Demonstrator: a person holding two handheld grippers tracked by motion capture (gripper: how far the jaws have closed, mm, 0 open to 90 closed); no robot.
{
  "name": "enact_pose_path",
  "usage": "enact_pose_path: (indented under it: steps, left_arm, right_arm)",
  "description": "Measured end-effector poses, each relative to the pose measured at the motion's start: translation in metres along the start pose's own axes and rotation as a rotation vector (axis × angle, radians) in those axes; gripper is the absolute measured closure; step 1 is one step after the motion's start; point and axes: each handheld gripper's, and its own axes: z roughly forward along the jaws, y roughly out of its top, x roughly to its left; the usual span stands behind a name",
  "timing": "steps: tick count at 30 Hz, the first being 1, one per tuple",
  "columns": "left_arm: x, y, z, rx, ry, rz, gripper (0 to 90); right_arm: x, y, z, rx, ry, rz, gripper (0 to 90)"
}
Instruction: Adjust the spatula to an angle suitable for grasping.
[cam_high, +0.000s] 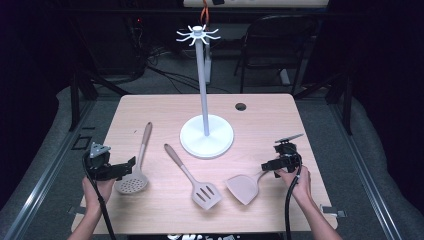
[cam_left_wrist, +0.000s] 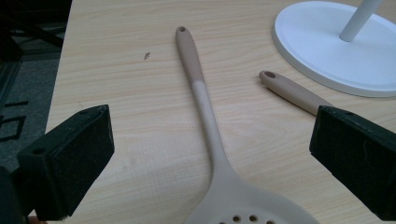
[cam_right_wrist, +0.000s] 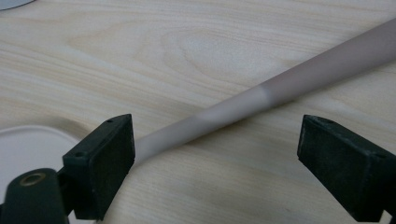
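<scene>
Spread wide, the fingers (cam_right_wrist: 105, 163) of the right gripper (cam_right_wrist: 215, 161) stand on either side of a solid turner's handle (cam_right_wrist: 261, 95), which crosses the gap between them at a slant without either pad pressing on it. This right gripper view gives the handle close up, with its paler lower stretch meeting a darker upper stretch, and the wood-grain table (cam_right_wrist: 154, 42) beneath; the turner's blade is cut off at the lower left edge.

From the left gripper view, the left gripper (cam_left_wrist: 212, 158) also has its fingers (cam_left_wrist: 74, 154) set far apart, with nothing clamped. Between them lies the skimmer (cam_left_wrist: 208, 121), its holed bowl at the bottom edge and its handle running away up the table. Farther right are the handle end of a slotted turner (cam_left_wrist: 292, 91) and part of the white stand base (cam_left_wrist: 327, 56).

Seen from the high view, the whole layout appears: the stand (cam_high: 205, 125) with its hooked crown in the middle of the table, the skimmer (cam_high: 136, 172) at the left just beside the left gripper (cam_high: 131, 165), the slotted turner (cam_high: 192, 177) in the centre, and the solid turner (cam_high: 245, 186) at the right, its handle reaching under the right gripper (cam_high: 266, 166). Each gripper is held by a hand (cam_high: 299, 182) coming from the near edge.
</scene>
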Motion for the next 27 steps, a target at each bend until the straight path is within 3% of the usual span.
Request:
enact_pose_path:
  steps: [9, 14, 27]
  left_arm:
    - [-0.003, 0.001, 0.000, -0.006, 0.015, 0.013, 0.0]
    - [-0.004, 0.001, 0.000, -0.006, 0.018, 0.021, 0.0]
    - [-0.006, 0.001, 0.001, 0.000, 0.016, 0.032, 0.1]
  right_arm:
    - [0.017, 0.005, 0.014, 0.053, -0.084, -0.001, 11.3]
    - [0.018, 0.007, 0.021, 0.072, -0.093, -0.002, 11.9]
    - [0.021, 0.006, 0.023, 0.042, -0.127, -0.023, 14.6]
